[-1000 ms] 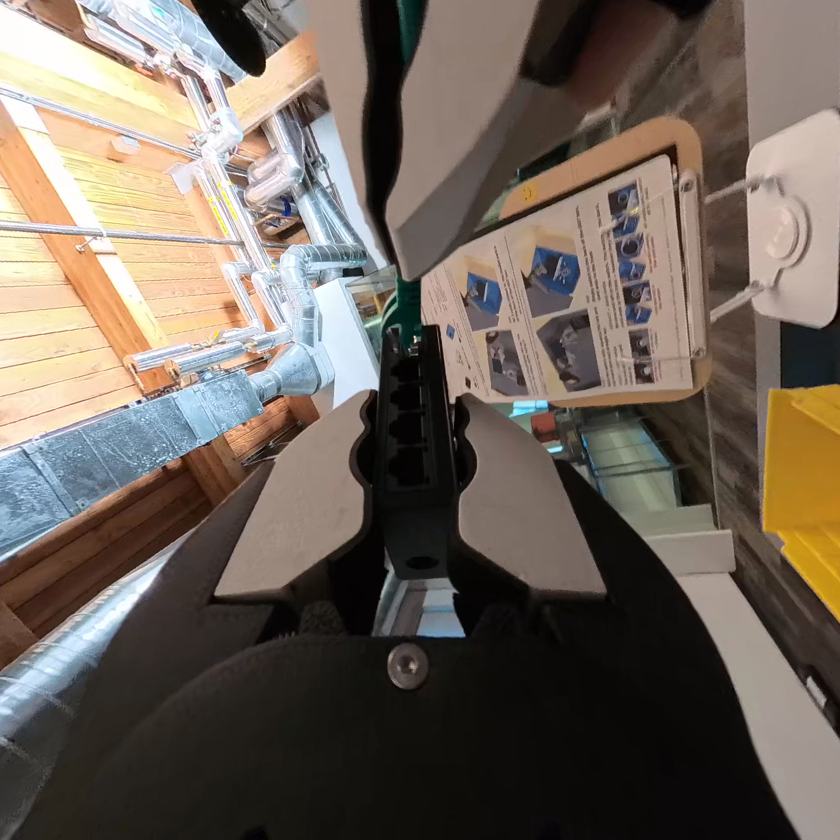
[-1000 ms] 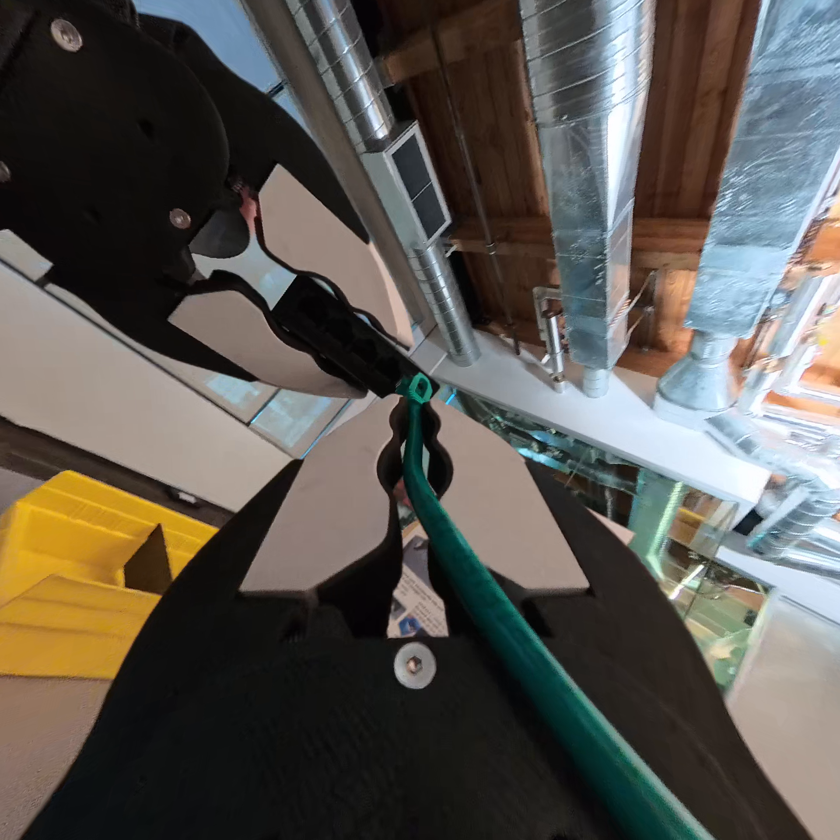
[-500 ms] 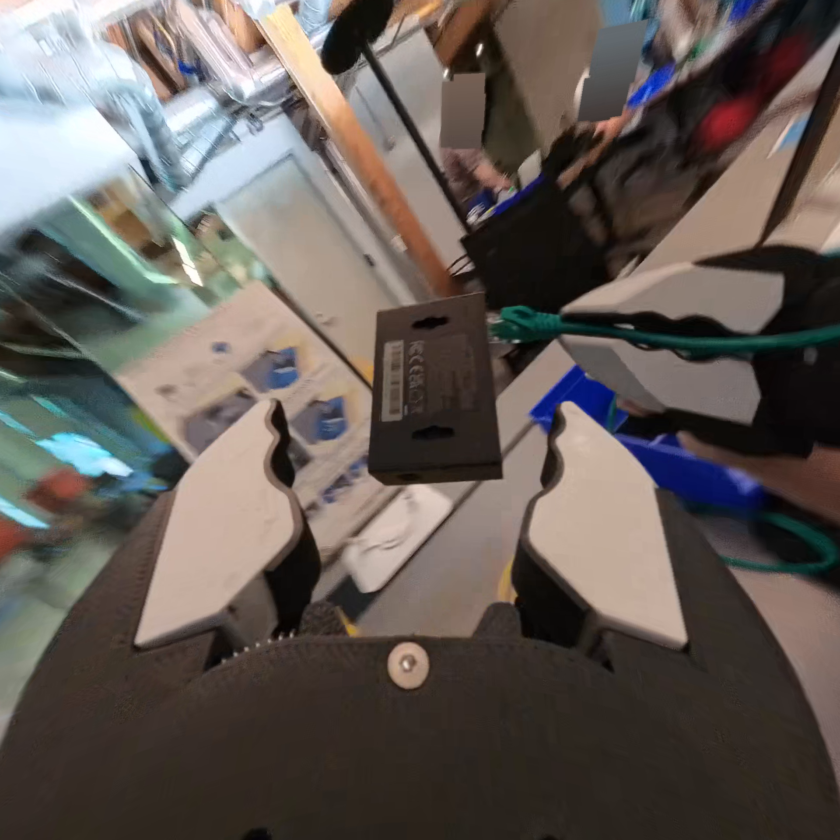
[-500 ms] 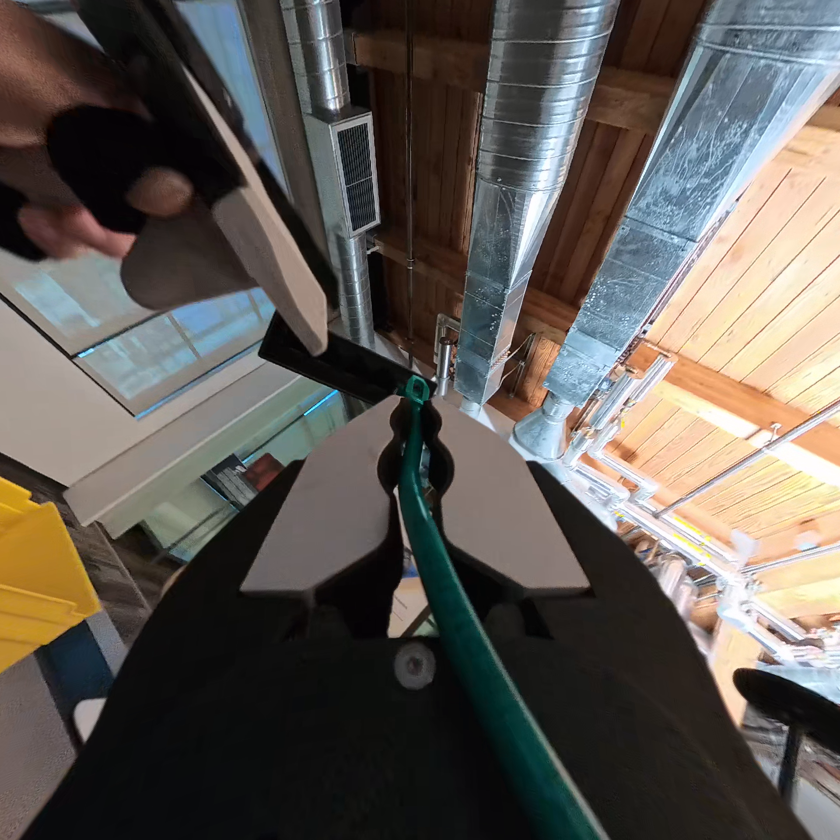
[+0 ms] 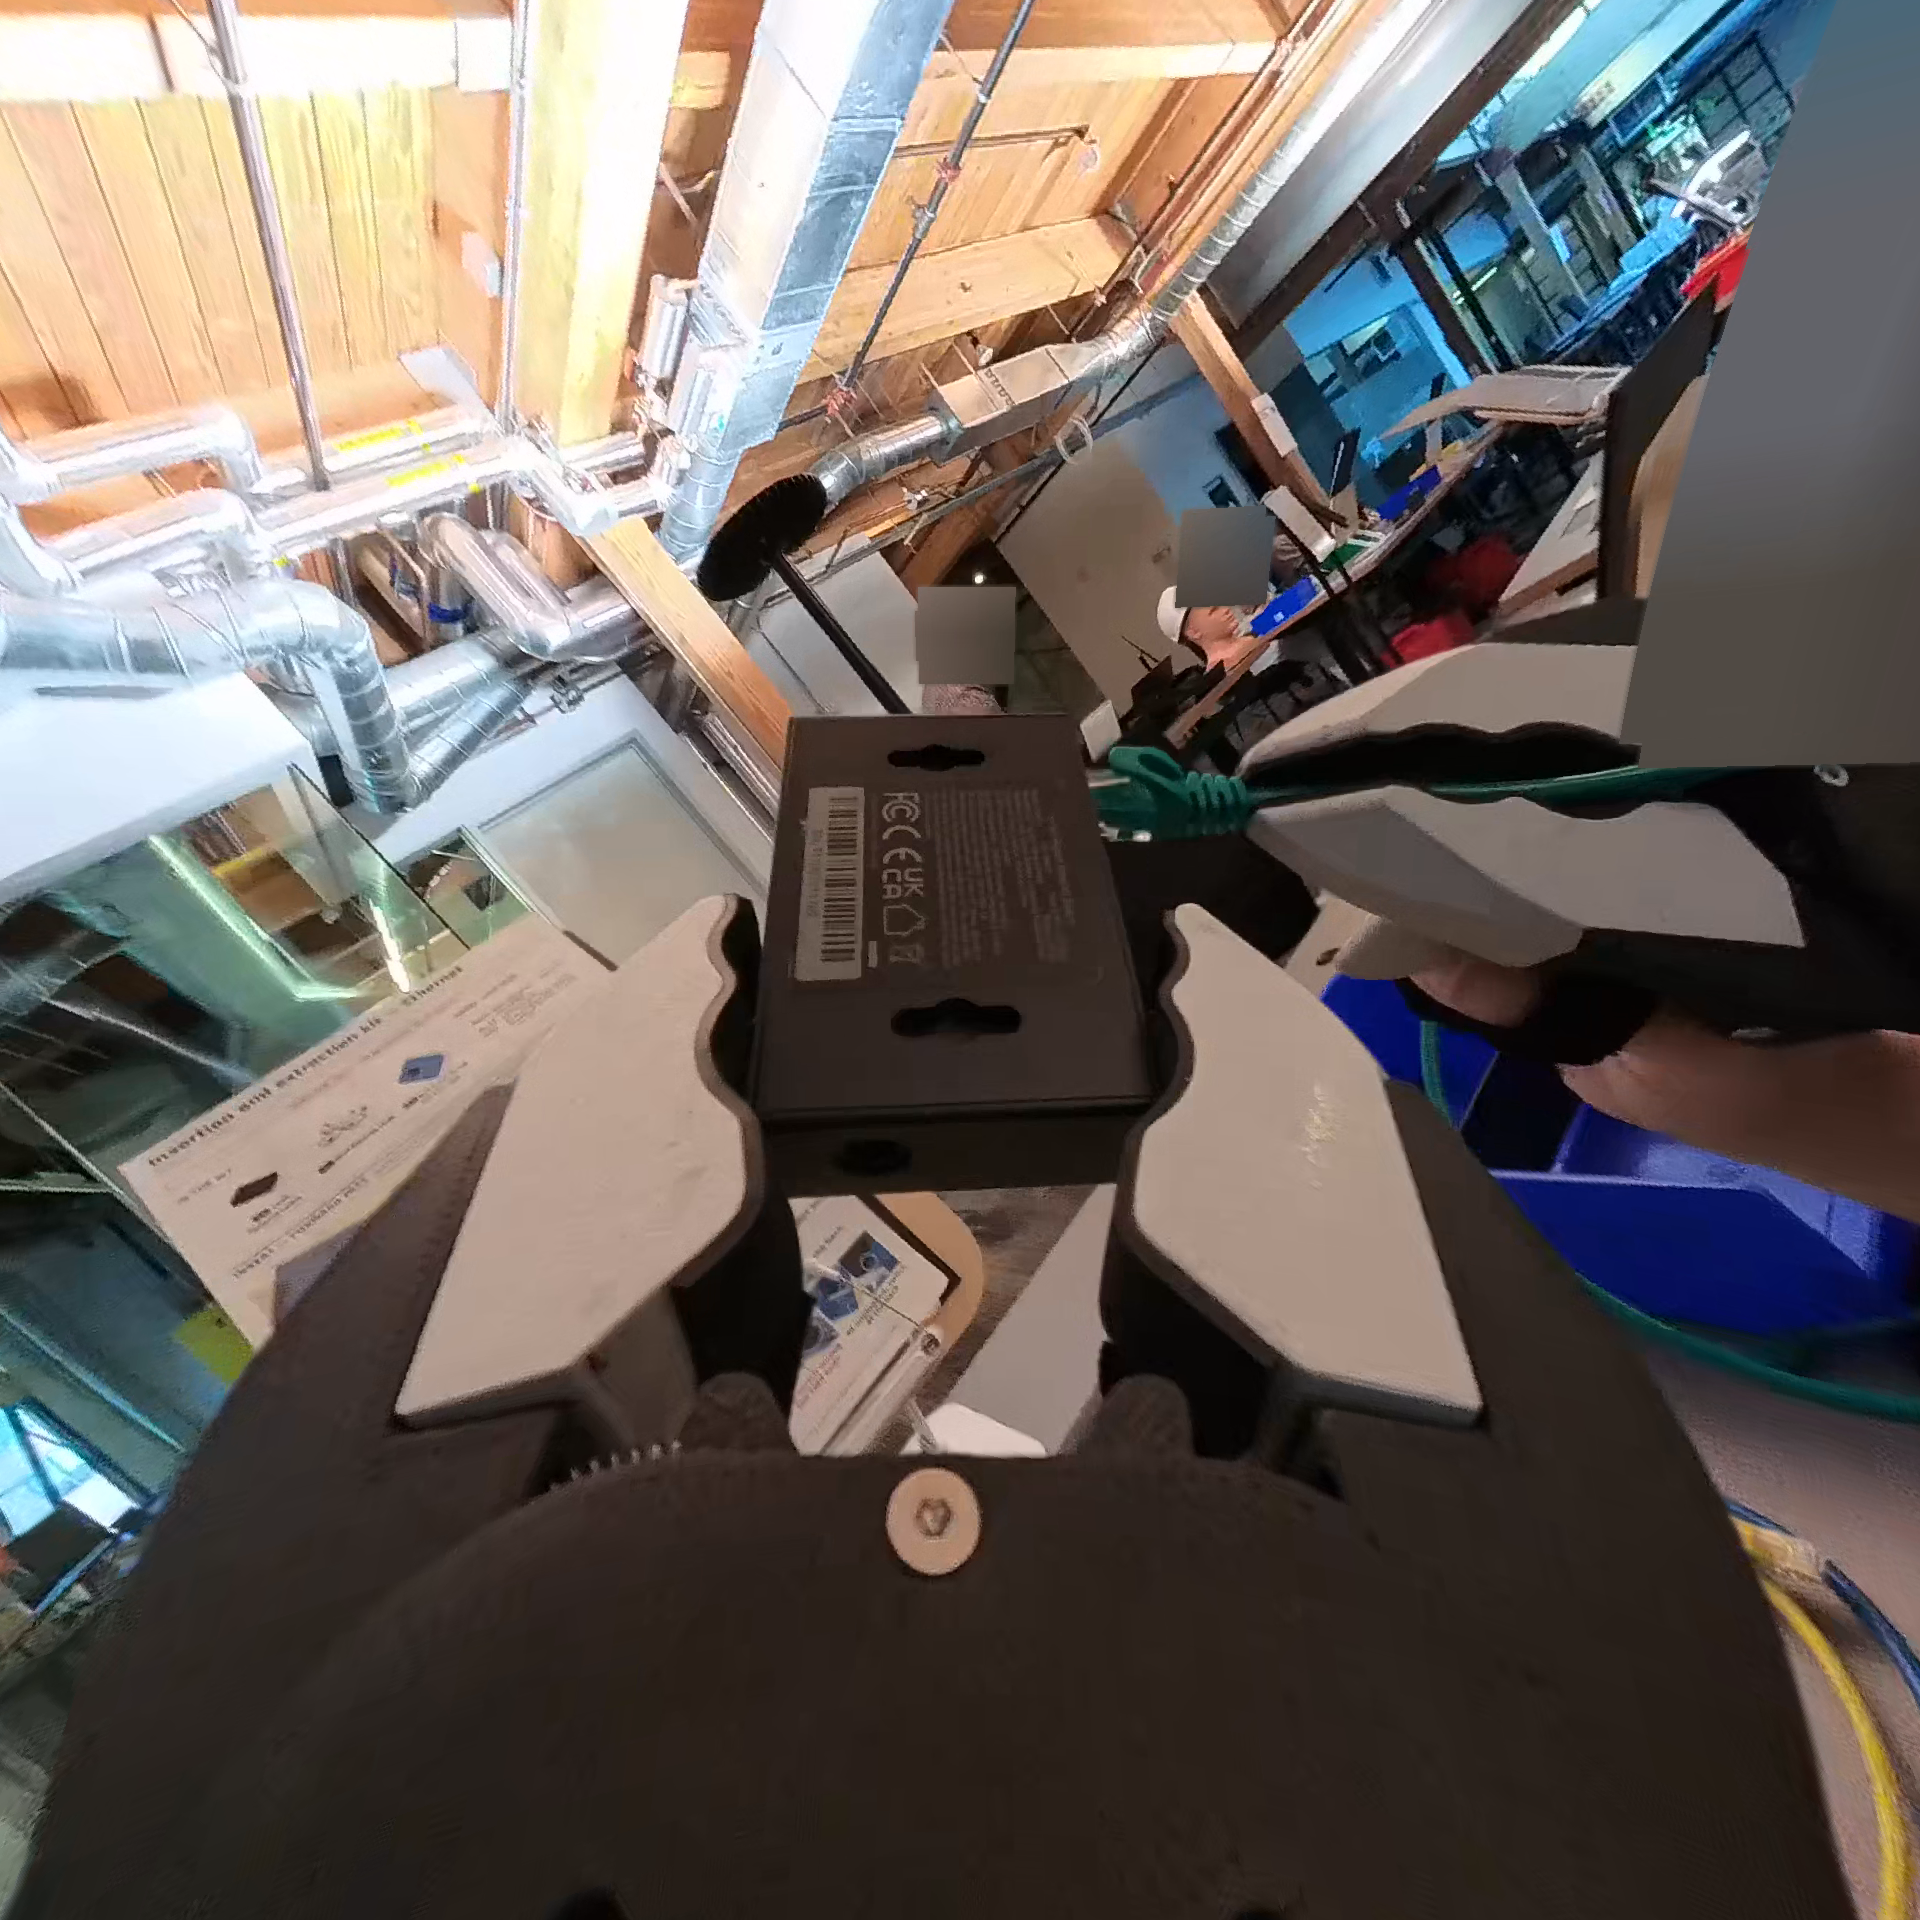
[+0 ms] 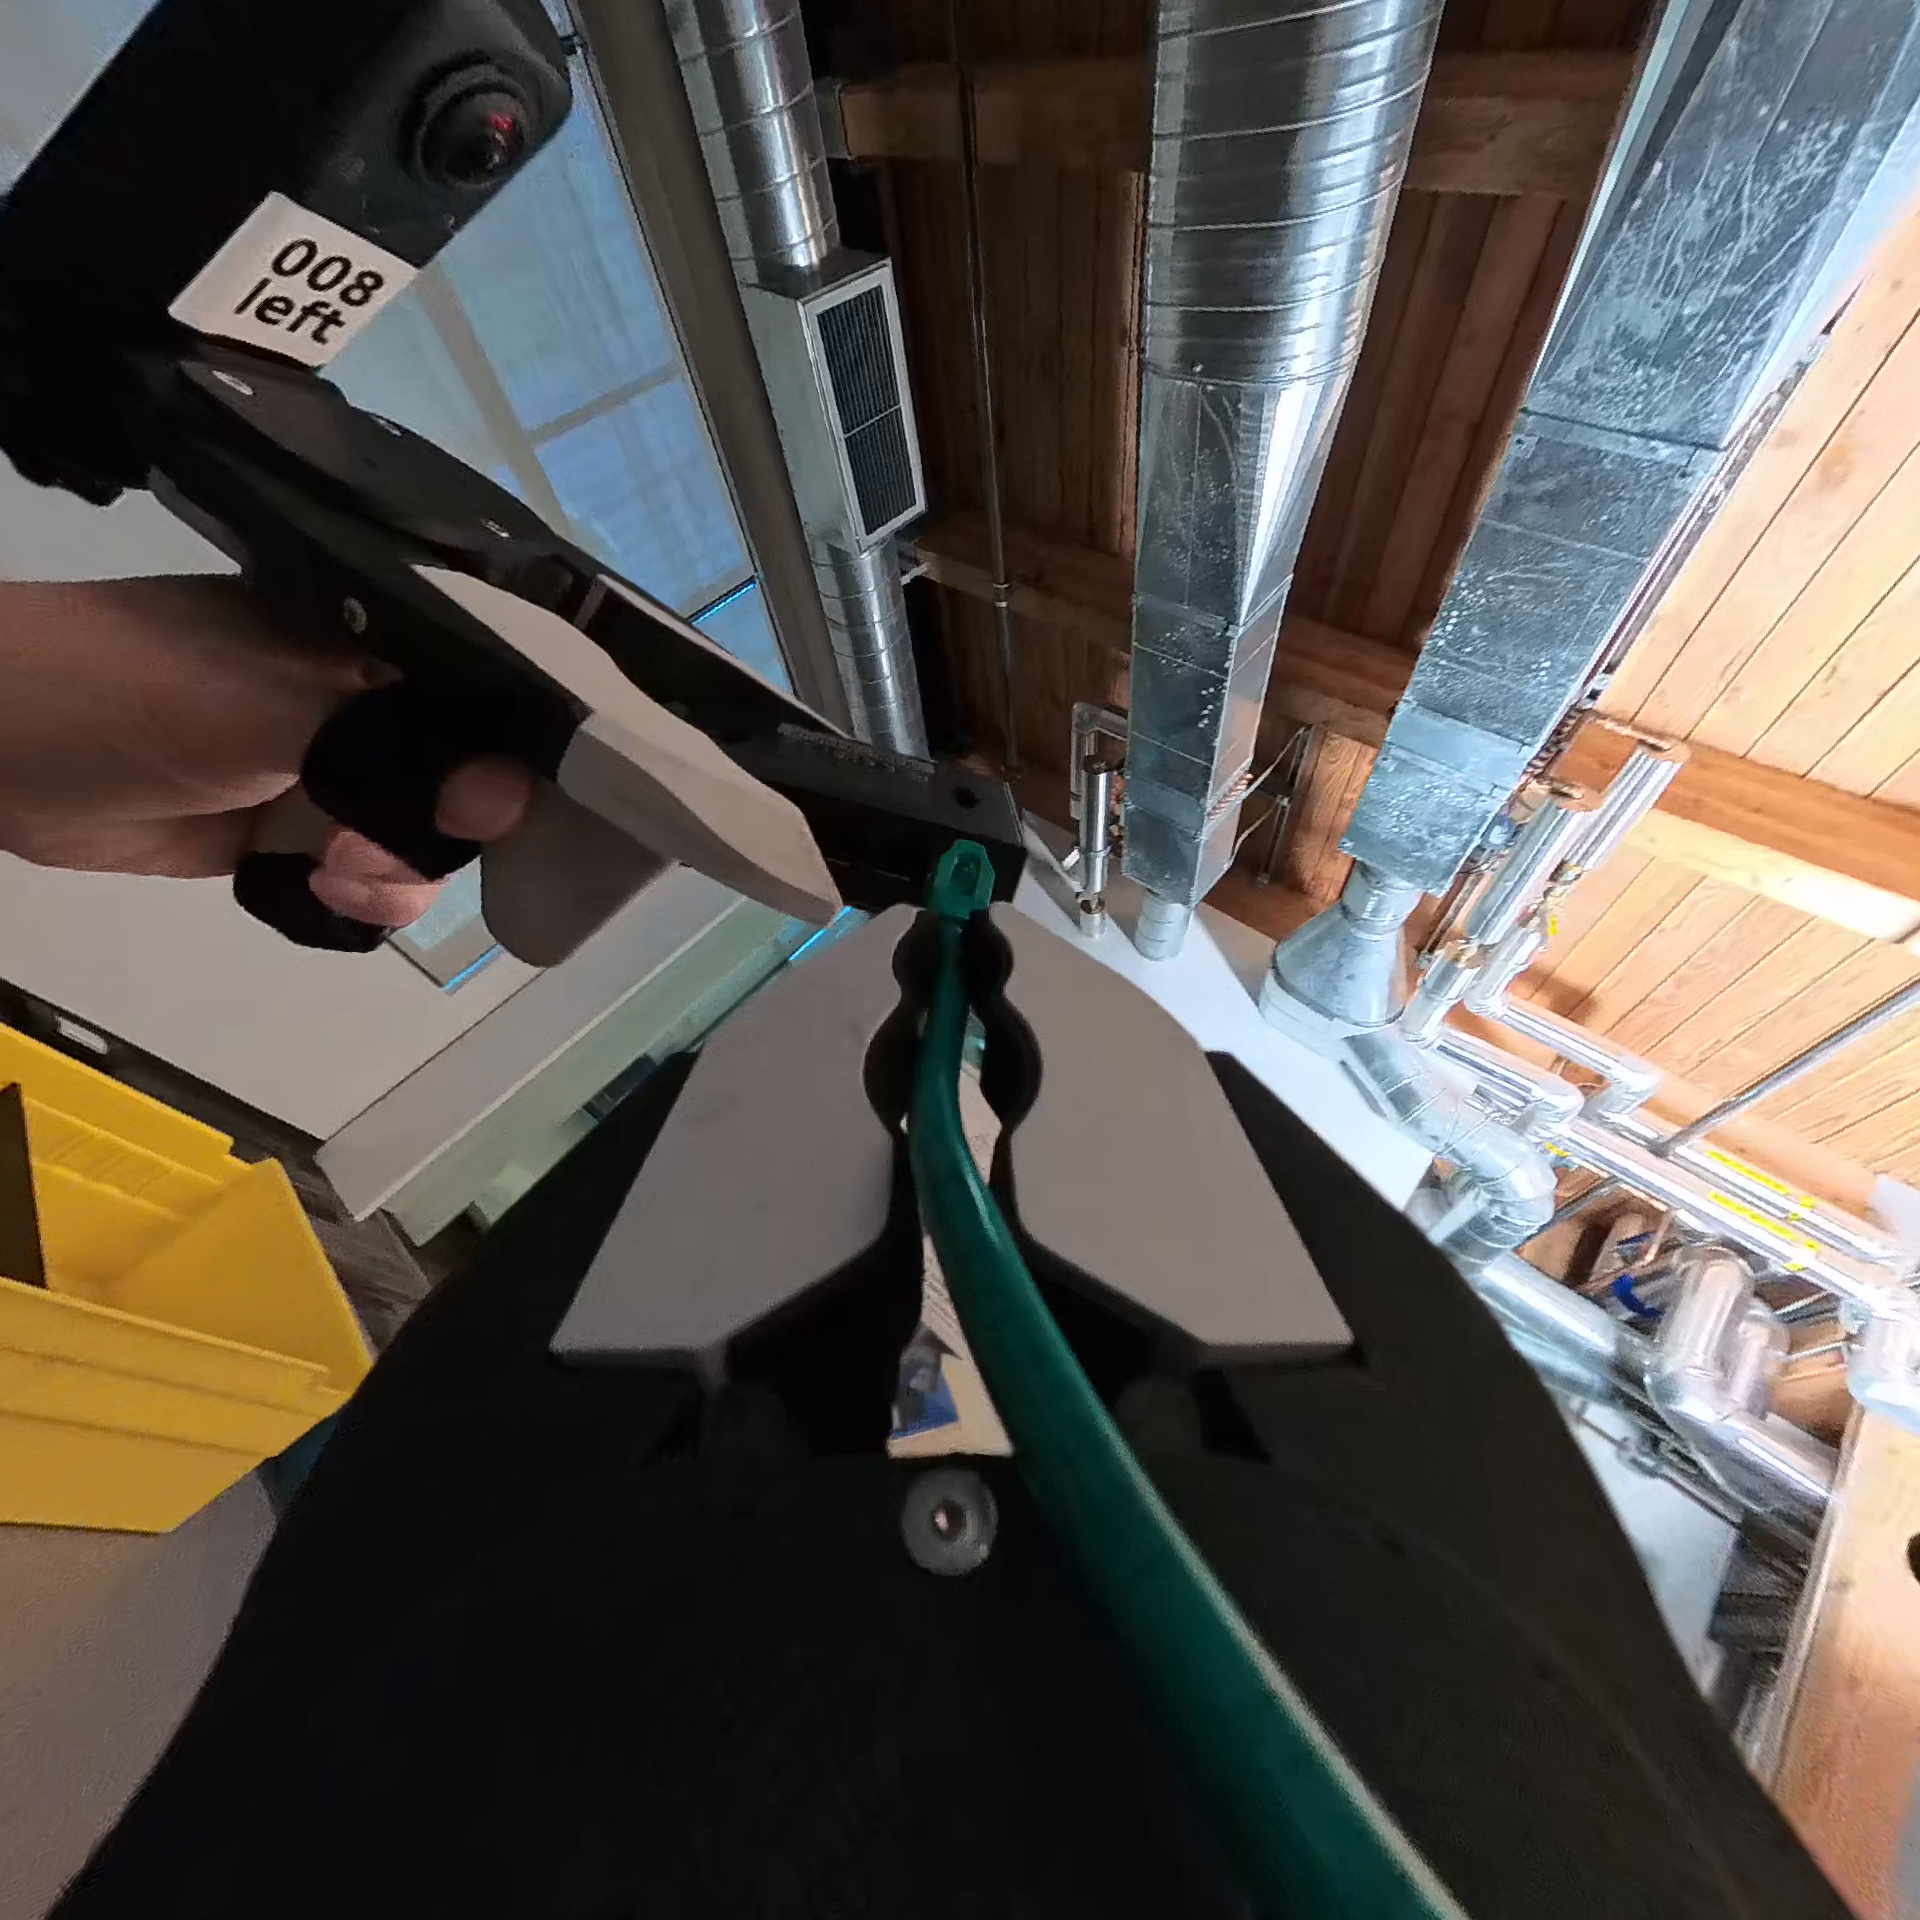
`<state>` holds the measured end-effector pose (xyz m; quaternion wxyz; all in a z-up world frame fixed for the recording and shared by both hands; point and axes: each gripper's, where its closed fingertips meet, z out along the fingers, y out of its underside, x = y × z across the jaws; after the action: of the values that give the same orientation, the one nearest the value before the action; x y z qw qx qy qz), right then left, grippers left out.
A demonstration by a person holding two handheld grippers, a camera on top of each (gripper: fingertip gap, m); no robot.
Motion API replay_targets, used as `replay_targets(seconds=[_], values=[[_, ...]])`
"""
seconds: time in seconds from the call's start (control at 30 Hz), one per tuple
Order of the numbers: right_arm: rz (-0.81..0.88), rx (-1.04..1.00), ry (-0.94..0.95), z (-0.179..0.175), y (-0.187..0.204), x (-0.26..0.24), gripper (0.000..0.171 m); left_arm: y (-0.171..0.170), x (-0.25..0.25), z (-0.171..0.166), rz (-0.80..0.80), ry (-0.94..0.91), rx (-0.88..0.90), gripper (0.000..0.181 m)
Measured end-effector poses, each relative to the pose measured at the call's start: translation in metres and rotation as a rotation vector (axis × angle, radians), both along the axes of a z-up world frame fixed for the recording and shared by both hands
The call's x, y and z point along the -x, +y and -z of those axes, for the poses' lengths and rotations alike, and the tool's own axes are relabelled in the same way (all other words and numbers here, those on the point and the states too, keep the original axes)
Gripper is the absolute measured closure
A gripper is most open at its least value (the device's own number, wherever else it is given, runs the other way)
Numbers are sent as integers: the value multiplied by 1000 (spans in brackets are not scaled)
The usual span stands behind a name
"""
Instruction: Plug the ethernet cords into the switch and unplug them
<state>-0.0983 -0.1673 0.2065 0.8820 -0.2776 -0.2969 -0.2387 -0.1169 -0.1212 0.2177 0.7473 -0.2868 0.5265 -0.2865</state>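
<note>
Holding the black switch [image 5: 940, 925] label side up, your left gripper [image 5: 945, 1023] clamps it on both side edges. To its right, your right gripper [image 6: 951, 935] is clenched on the green ethernet cord [image 6: 997, 1226]; its plug [image 5: 1148, 795] meets the switch's far right edge, apparently seated.

You have two hand-held grippers [image 5: 948, 925] [image 6: 951, 914], one black switch [image 5: 940, 925], one green cord [image 5: 1174, 800] at its right, one blue bin [image 5: 1704, 1242] lower right, and one yellow bin [image 6: 156, 1340] lower left.
</note>
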Motion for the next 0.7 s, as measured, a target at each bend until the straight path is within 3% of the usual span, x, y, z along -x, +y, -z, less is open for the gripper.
replay_targets(seconds=[0.47,0.6,0.7], values=[[-49,140,42,28,43,-1,163,46,-8,42,134,42,187,109],[-36,187,60,32,53,-4,164,55,-10,46,96,63,192,109],[13,348,118,45,83,-18,164,76,-15,50,-50,78,233,109]])
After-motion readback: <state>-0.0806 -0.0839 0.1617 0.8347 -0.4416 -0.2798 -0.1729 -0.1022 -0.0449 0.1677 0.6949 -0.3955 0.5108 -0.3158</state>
